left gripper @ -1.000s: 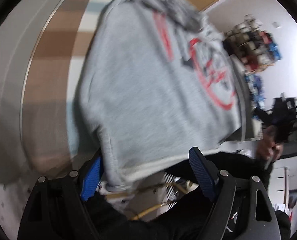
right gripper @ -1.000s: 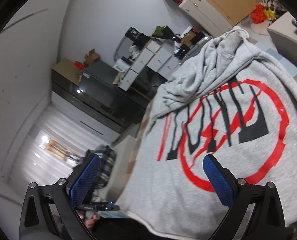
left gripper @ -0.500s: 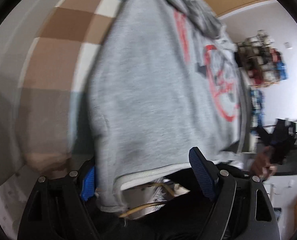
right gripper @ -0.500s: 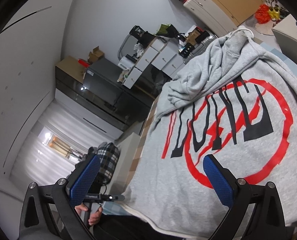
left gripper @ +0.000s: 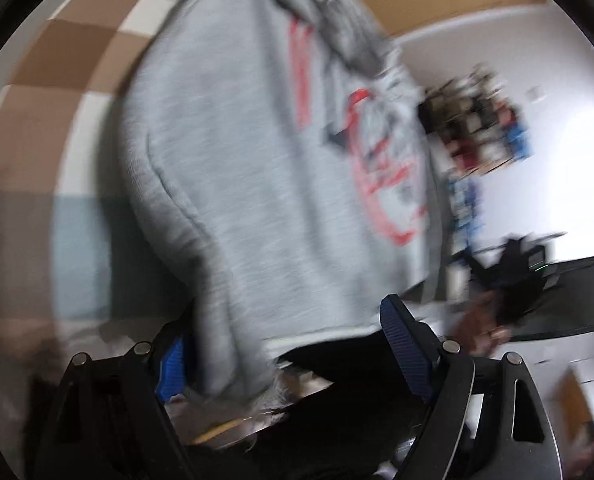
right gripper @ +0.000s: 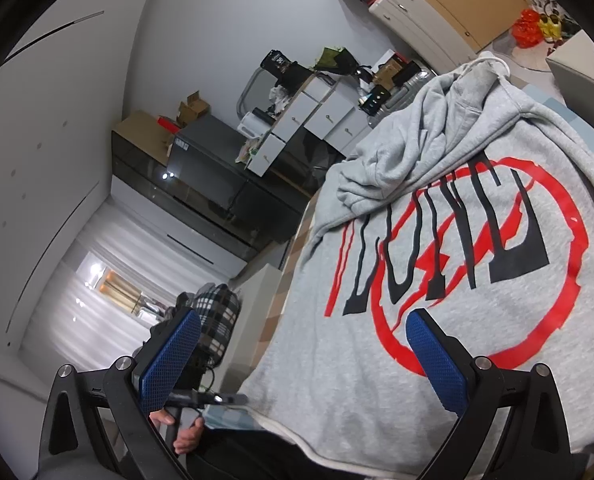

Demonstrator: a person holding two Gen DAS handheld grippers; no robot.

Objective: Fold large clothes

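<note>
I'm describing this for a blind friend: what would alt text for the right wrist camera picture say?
A grey hoodie with a red circle and black lettering lies spread out, filling the right of the picture. The right gripper is open, its blue pads wide apart just above the hem. Behind are white drawers and a dark cabinet.

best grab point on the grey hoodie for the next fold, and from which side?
Probably the ribbed bottom hem of the grey hoodie, at its near corners. That edge lies closest to both grippers and hangs free, so pads can slide over and under it. Come in from the near side, roughly level. The bunched hood at the far end is a poorer hold.
</note>
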